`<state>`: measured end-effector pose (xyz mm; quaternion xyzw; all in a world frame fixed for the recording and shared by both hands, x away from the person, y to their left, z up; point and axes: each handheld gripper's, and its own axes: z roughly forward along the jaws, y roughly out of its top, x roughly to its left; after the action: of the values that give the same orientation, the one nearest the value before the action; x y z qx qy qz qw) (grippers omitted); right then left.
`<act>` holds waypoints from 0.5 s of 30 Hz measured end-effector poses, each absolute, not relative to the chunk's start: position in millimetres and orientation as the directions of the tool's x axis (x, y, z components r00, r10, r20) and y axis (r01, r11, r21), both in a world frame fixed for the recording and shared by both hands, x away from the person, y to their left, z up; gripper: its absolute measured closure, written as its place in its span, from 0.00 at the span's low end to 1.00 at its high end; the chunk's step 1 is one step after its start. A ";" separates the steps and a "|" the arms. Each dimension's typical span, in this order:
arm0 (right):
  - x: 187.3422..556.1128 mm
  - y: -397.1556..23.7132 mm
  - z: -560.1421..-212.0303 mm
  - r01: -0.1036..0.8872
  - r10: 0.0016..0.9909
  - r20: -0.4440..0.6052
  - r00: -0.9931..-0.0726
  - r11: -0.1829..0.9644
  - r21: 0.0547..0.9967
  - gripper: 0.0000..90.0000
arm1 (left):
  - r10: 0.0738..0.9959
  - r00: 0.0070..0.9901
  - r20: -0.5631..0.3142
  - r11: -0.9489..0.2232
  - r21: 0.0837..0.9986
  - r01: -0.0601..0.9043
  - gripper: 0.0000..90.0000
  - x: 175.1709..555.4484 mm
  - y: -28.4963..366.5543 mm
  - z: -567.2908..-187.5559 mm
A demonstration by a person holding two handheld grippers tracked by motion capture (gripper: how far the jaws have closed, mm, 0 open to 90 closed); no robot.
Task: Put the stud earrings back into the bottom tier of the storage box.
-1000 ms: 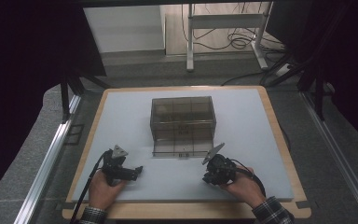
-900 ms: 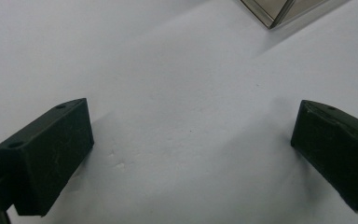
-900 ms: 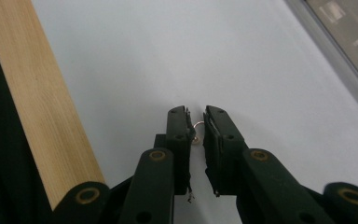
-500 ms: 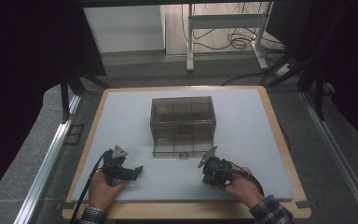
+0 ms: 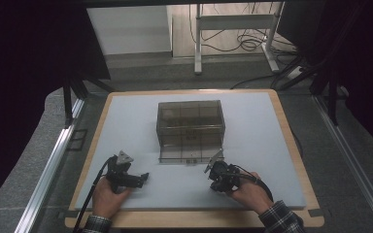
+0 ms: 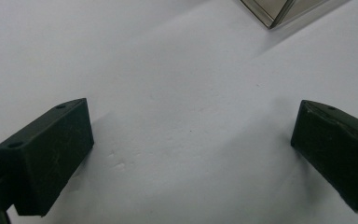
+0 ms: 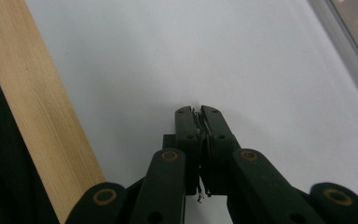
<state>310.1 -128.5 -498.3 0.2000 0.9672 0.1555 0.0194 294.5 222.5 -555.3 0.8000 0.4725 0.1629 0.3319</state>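
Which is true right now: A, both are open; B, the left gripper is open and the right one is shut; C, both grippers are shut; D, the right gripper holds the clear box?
B: the left gripper has its jaws wide apart over bare table, while the right gripper has its jaws pressed together with nothing between them.

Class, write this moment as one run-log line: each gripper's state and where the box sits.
left gripper: open, empty, over white mat | right gripper: shut, empty | clear box: mid-mat, untouched

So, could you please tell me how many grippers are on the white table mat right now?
2. The left gripper rests near the mat's front left; the right gripper sits front right, just before the smoky clear box.
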 end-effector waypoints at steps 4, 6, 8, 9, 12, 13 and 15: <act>310.5 -127.1 -494.4 0.368 0.382 0.019 -0.924 0.875 0.315 0.95 | 0.864 0.500 -0.053 -0.333 0.685 0.648 0.00 294.5 222.5 -555.3; 311.9 -126.9 -492.0 0.374 0.387 0.023 -0.922 0.870 0.321 0.95 | 0.864 0.500 -0.053 -0.333 0.685 0.648 0.00 294.5 222.5 -555.3; 314.6 -127.8 -490.0 0.377 0.390 0.030 -0.920 0.864 0.334 0.94 | 0.864 0.500 -0.053 -0.333 0.685 0.648 0.00 294.5 222.5 -555.3; 315.2 -128.2 -489.5 0.378 0.391 0.032 -0.920 0.862 0.338 0.94 | 0.864 0.500 -0.053 -0.333 0.685 0.648 0.00 294.5 222.6 -555.3; 317.4 -129.5 -488.5 0.386 0.396 0.049 -0.917 0.847 0.365 0.94 | 0.866 0.497 -0.056 -0.327 0.688 0.648 0.00 294.5 222.2 -555.5; 317.8 -129.7 -488.2 0.385 0.396 0.050 -0.917 0.845 0.371 0.94 | 0.866 0.497 -0.056 -0.327 0.688 0.648 0.00 294.5 222.2 -555.5; 319.3 -130.0 -486.5 0.387 0.399 0.054 -0.915 0.837 0.386 0.94 | 0.866 0.497 -0.056 -0.328 0.687 0.648 0.00 294.5 222.2 -555.5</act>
<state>319.3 -130.0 -486.5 0.2051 0.9583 0.1984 0.0145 294.5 222.2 -555.5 0.7983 0.4741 0.1630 0.3337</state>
